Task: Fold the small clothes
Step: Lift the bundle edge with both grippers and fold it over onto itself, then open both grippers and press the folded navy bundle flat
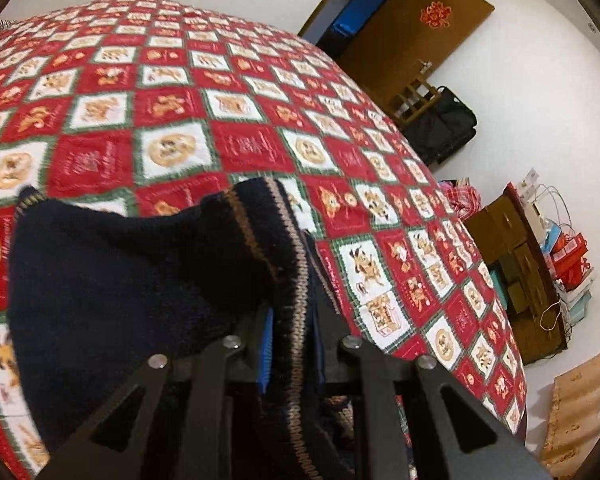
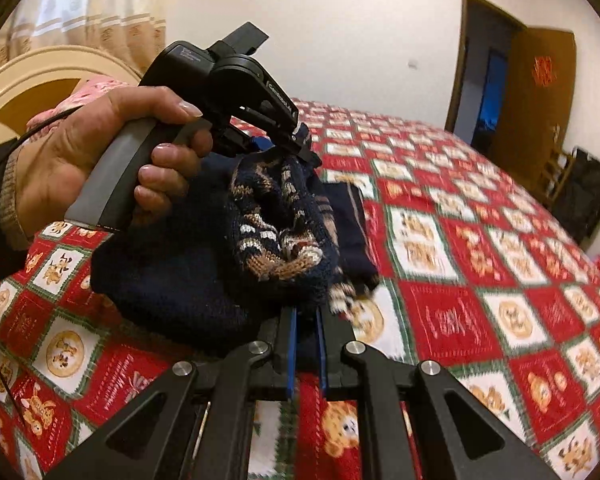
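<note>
Right now both of your grippers are clamped on the same small navy knit sweater (image 2: 204,280), which is bunched and held up just over the bed's red checked quilt (image 2: 460,320). Closest to you, the right gripper (image 2: 306,344) has its blue pads drawn narrow on a thin bit of the hem, and that is the weak point: so little cloth sits between the pads that a sideways tug could pull it free and drop that corner. Just beyond it, the left gripper (image 2: 300,144), in your left hand (image 2: 100,152), pinches the patterned knit from above; its own camera shows the striped ribbed edge (image 1: 296,320) running between the pads, so that hold looks deeper. The sweater (image 1: 120,280) hangs in a crumpled heap between the two holds, not spread. If you lower it as it is, I judge the folds will land twisted and the sleeve (image 2: 352,232) trailing toward the far side may tuck under the body.

Room is generous. Quilt lies open ahead and to the right, well apart from the bed's edge (image 1: 480,264). Farther off, the dresser (image 1: 512,280), black bag (image 1: 440,128) and door (image 1: 412,40) stand well clear of your working area.
</note>
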`<control>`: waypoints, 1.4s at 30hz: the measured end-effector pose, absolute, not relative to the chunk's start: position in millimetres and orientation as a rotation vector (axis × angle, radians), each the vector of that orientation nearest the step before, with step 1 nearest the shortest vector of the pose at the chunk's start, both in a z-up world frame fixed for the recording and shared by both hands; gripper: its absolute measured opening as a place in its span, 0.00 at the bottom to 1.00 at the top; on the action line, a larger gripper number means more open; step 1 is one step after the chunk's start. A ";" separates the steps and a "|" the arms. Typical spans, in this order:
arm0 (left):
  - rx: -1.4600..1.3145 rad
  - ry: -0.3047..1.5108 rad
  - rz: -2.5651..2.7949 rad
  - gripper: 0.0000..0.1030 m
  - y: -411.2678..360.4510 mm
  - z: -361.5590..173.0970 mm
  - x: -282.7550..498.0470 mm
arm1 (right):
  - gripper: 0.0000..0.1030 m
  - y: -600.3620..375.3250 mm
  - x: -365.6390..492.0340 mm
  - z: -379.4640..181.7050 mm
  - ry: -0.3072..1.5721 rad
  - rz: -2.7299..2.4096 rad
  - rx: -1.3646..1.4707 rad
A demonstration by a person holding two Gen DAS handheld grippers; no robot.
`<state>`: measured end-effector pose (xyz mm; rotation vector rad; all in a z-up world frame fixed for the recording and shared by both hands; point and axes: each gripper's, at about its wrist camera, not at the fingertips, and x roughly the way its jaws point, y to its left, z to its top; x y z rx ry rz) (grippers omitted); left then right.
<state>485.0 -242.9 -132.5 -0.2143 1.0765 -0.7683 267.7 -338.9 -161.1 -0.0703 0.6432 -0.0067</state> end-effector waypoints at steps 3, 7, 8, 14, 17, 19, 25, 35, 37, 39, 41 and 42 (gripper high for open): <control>-0.181 1.083 -0.781 0.17 -256.1 -136.9 479.8 | 0.07 -351.9 268.1 -167.5 0.681 0.004 -0.009; -0.131 1.041 -0.797 0.20 -266.3 -127.3 472.1 | 0.07 -368.2 269.1 -181.1 0.746 0.035 0.088; -0.126 1.015 -0.803 0.24 -266.5 -120.1 467.8 | 0.08 -370.4 267.8 -182.1 0.749 0.038 0.099; -0.004 0.828 -0.804 0.58 -247.8 -82.9 424.6 | 0.10 -392.5 255.2 -180.3 0.764 0.037 0.203; 0.066 0.784 -0.720 0.66 -220.8 -90.6 405.4 | 0.12 -407.2 246.2 -168.7 0.707 -0.070 0.182; 0.104 0.775 -0.647 0.66 -200.7 -101.6 393.8 | 0.16 -409.3 248.4 -150.9 0.659 -0.057 0.182; 0.111 0.765 -0.545 0.69 -153.1 -135.3 363.7 | 0.66 -402.5 309.9 -127.1 0.696 0.110 0.276; 0.118 0.807 -0.561 0.82 -150.9 -176.3 343.2 | 0.20 -415.9 395.1 -165.1 0.932 -0.025 0.205; 0.140 0.821 -0.579 0.88 -156.5 -180.7 343.7 | 0.21 -411.5 396.1 -158.7 0.952 -0.017 0.165; 0.132 0.824 -0.584 0.88 -154.7 -184.3 343.5 | 0.30 -415.0 391.7 -141.3 0.913 -0.054 0.154; 0.101 0.824 -0.597 0.89 -149.1 -184.2 343.9 | 0.51 -413.1 395.2 -121.6 0.840 -0.090 0.125; 0.082 0.822 -0.596 0.90 -146.0 -184.3 344.7 | 0.51 -408.8 402.8 -112.3 0.810 -0.065 0.124</control>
